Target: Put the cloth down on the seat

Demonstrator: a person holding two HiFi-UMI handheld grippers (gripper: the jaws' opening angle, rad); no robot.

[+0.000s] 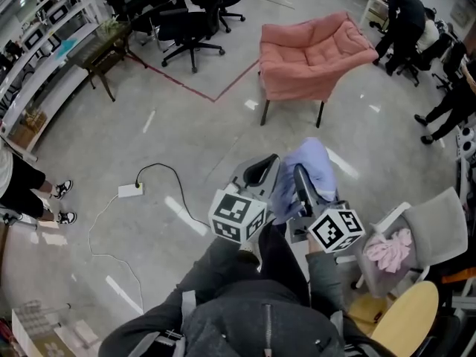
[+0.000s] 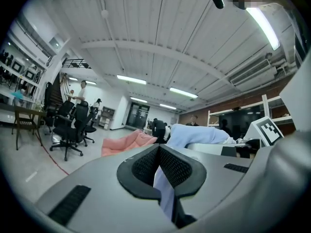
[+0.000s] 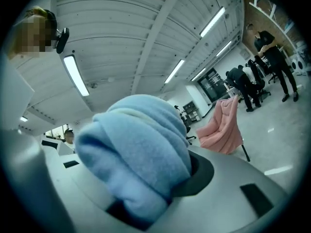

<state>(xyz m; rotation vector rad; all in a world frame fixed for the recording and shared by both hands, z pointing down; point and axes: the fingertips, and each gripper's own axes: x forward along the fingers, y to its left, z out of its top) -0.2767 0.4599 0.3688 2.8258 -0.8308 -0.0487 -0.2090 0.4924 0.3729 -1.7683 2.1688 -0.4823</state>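
Note:
A light blue cloth (image 1: 306,166) hangs bunched between my two grippers, held in front of the person's body above the floor. My left gripper (image 1: 263,168) is shut on a thin edge of the cloth (image 2: 163,191), which runs down between its dark pads (image 2: 181,168). My right gripper (image 1: 300,177) is shut on a thick rolled bundle of the cloth (image 3: 138,147) that fills its jaws and hides most of them. The seat, a pink cushioned armchair (image 1: 312,58), stands a few steps ahead on the floor, and the pink armchair (image 2: 127,143) also shows low in the left gripper view.
Black office chairs (image 1: 190,21) and a dark wooden table (image 1: 104,47) stand at the far left. A white power strip (image 1: 130,190) with its cable lies on the floor. A grey chair (image 1: 439,222) holding a pink rag (image 1: 388,250) is at my right. People stand at both sides.

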